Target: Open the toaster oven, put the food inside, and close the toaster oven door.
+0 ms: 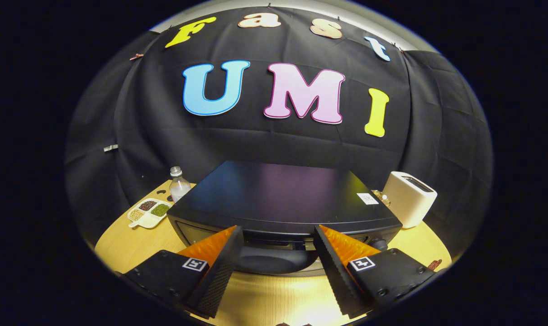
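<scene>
Gripper (pixel 278 235): wedge fingers spread apart, ribbed pads, square tag on each screwed block.

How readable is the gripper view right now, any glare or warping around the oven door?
Gripper view: fisheye bends the table rim and toaster oven top; a soft purple sheen lies on that top; the door front sits in shadow between the open gripper fingers; a bright light patch on the wood below them.
</scene>
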`<state>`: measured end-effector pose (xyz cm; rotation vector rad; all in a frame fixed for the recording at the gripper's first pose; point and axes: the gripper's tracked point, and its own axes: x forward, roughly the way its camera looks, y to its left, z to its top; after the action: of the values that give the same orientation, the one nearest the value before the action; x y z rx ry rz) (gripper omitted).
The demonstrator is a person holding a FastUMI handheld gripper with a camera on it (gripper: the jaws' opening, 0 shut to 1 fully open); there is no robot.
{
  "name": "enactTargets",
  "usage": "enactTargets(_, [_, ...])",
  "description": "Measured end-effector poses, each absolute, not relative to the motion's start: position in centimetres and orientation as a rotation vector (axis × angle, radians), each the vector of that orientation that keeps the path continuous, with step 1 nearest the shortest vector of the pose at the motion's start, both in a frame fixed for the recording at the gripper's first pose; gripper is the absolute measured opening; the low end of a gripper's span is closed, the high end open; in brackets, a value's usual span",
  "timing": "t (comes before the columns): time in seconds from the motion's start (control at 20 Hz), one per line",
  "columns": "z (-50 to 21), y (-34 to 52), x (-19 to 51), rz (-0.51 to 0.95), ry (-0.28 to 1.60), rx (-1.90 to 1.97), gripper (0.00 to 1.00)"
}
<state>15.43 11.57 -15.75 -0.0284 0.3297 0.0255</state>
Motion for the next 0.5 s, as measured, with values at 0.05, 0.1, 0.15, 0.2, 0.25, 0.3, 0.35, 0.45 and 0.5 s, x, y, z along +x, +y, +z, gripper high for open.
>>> enactTargets(0.05, [-16.0,11.5,15.3,0.016,0.345,0.007,0.97])
enactTargets(0.1, [-15.8,11.6,15.2,0.014,0.342,0.017,0.98])
enactTargets(0.15, [-15.9,11.8,15.2,0.020,0.341,0.001,0.98])
enactTargets(0.2, [-15.8,11.9,15.0,0.023,0.334,-0.011,0.98])
enactTargets(0.25, [-15.7,11.8,14.8,0.027,0.326,-0.013,0.99])
enactTargets(0.3, [-15.9,11.7,14.6,0.030,0.329,-0.003,0.98])
enactTargets(0.35, [-16.0,11.7,14.4,0.033,0.328,0.003,0.98])
enactTargets(0.45, [-16.1,11.7,13.9,0.043,0.330,-0.008,0.98])
enactTargets(0.5, [-16.2,11.6,13.6,0.046,0.333,-0.007,0.98])
